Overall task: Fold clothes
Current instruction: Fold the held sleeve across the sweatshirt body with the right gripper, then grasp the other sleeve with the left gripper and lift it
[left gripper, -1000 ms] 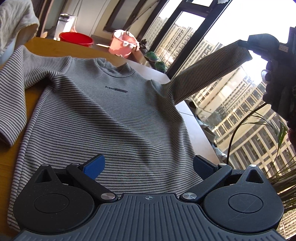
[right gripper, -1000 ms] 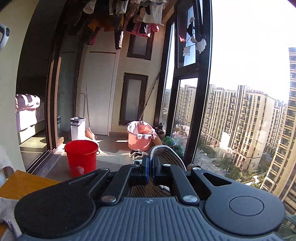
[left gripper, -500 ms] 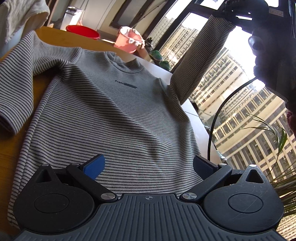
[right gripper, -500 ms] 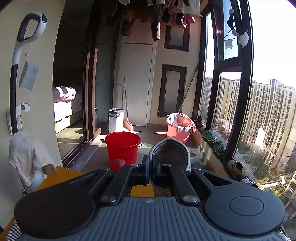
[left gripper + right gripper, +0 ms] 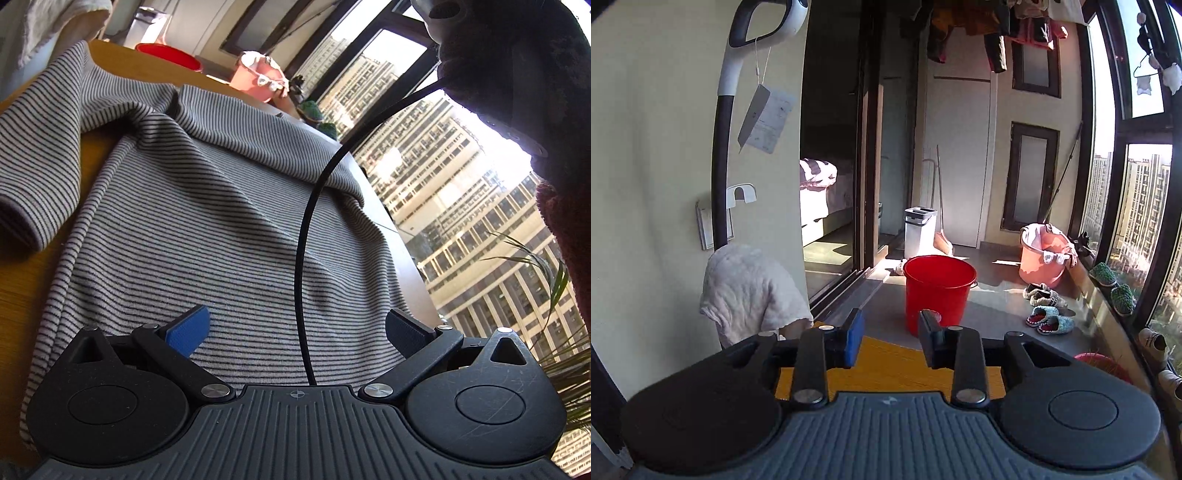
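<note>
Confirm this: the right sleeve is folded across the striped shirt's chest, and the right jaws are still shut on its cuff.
Not quite. The right wrist view shows the right gripper with jaws open and empty; the sleeve already lies across the striped shirt.

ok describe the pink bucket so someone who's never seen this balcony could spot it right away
Find the tall window on the right of the balcony. On the floor just beside it stands the pink bucket, with cloths draped over its rim. The red bucket nearer the middle is a deeper colour, with a bare rim.

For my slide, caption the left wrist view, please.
Open left gripper hovers over the striped sweater, one sleeve folded across.
</note>
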Demonstrator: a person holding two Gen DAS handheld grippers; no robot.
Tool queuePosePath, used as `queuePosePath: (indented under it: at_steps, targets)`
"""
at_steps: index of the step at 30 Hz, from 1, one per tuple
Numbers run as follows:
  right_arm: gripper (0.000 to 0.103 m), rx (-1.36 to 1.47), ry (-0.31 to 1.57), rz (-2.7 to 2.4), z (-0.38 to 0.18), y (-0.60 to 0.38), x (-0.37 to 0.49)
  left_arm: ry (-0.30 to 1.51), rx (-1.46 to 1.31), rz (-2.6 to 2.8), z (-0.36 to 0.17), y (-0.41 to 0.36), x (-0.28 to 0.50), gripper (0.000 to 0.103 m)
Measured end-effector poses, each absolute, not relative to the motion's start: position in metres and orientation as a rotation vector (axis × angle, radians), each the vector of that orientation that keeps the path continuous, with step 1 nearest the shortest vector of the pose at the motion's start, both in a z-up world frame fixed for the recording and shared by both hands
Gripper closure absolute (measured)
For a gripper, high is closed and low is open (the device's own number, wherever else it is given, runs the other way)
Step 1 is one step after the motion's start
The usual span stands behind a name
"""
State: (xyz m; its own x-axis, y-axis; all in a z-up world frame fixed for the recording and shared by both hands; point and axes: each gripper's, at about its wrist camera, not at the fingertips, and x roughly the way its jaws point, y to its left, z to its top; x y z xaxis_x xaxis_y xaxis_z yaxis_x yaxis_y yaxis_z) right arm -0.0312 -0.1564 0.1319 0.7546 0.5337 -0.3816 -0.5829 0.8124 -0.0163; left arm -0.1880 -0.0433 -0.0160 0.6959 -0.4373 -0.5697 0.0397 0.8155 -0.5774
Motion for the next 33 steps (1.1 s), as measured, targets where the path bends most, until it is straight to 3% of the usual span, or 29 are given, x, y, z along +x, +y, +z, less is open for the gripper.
queuePosePath:
  at_steps: [6,8,15,19,23,28,29,31,33]
  targets:
    - [0.054,-0.02,0.426,0.619,0.124,-0.205,-0.036,0.732,-0.593,-0.283,-0.018,-0.041,-0.19,0.0]
    - [0.042,0.01,0.436,0.638,0.117,-0.225,-0.044,0.731,-0.56,-0.287,-0.017,-0.045,-0.191,0.0]
    - [0.026,0.198,0.501,0.795,0.076,-0.294,-0.075,0.713,-0.418,-0.258,-0.007,-0.057,-0.199,0.0]
    - [0.006,0.445,0.569,0.99,0.046,-0.342,-0.091,0.61,-0.271,-0.161,0.014,-0.042,-0.217,0.0]
    - [0.002,0.543,0.631,1.073,0.009,-0.357,-0.11,0.59,-0.037,0.031,0.03,-0.024,-0.232,0.0]
    - [0.001,0.638,0.719,1.136,-0.036,-0.366,-0.133,0.666,-0.348,0.196,0.033,0.046,-0.238,0.002]
    - [0.001,0.642,0.742,1.126,-0.045,-0.358,-0.141,0.666,-0.409,0.233,0.032,0.055,-0.238,0.004]
    - [0.001,0.659,0.77,1.121,-0.054,-0.351,-0.148,0.67,-0.508,0.285,0.024,0.066,-0.236,0.028]
    - [0.001,0.67,0.781,1.127,-0.057,-0.346,-0.155,0.66,-0.569,0.314,0.017,0.07,-0.234,0.029]
